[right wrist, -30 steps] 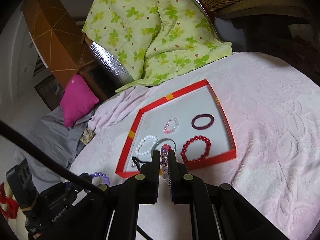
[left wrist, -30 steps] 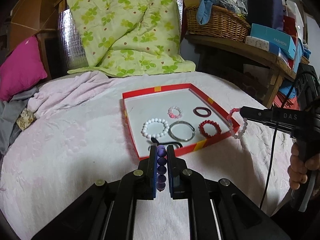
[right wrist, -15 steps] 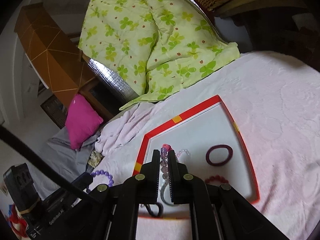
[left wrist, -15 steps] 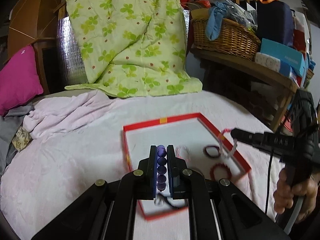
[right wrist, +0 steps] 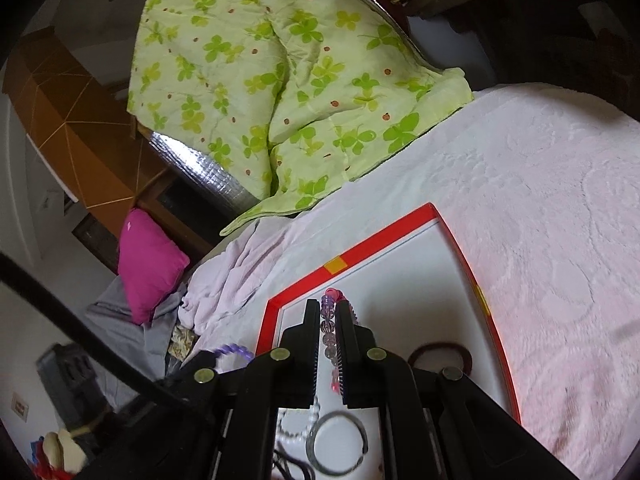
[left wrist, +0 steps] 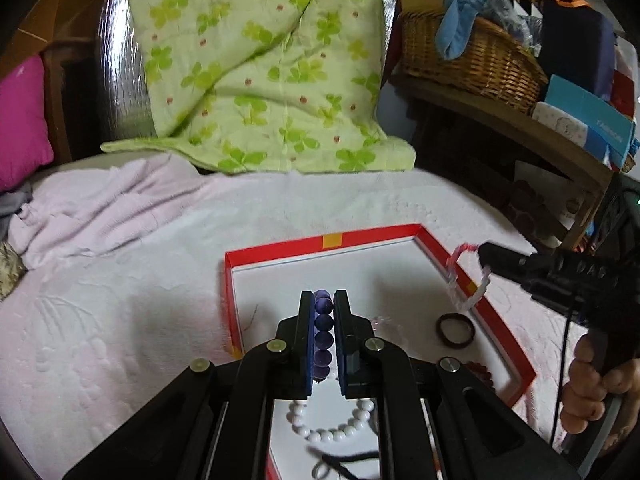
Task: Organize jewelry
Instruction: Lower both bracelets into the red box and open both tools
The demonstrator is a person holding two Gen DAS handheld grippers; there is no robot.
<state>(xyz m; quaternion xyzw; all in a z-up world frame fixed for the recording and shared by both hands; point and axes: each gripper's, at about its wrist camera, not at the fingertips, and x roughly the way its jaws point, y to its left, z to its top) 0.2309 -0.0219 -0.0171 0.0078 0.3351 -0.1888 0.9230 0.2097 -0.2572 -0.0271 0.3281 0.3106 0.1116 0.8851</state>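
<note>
My left gripper is shut on a purple bead bracelet and hangs over the near part of a red-rimmed white tray. Under it in the tray lie a white bead bracelet, a dark maroon ring and a black cord. My right gripper is shut on a pink and clear bead bracelet, which dangles above the tray's right rim. Below it the right wrist view shows the maroon ring and a silver bangle.
The tray rests on a pale pink blanket. Behind it hang a green clover quilt and a pink pillow. A wooden shelf with a wicker basket and boxes stands at the right.
Both grippers moved forward over the tray with their bracelets held. The tray's contents slid from ahead of the fingers to underneath them.
</note>
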